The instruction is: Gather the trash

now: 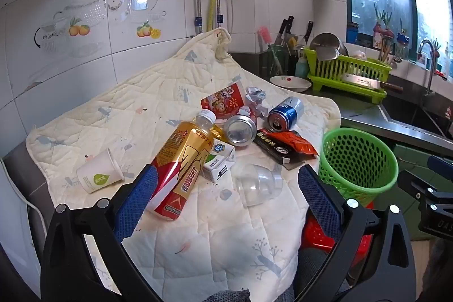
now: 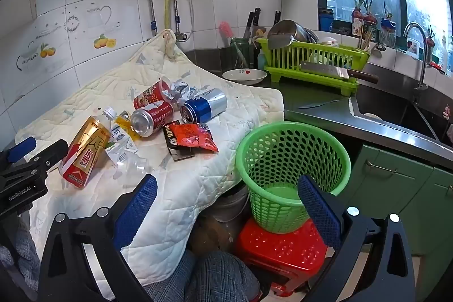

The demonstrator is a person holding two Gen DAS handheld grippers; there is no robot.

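Both your left gripper [image 1: 228,198] and right gripper [image 2: 228,200] have fingers spread, grasping nothing; the drink bottle [image 1: 181,163] lies on the quilted counter, light, slick, crushable; grip mid-body, then the green basket [image 2: 291,174].

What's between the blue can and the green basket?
Just bare quilt between the blue can and the green basket; the right wrist view shows it.

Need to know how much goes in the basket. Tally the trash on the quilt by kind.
Cans: 2
Bottles: 1
Cups: 3
Cartons: 1
Snack packets: 2
Crumpled foil: 1
Total: 10
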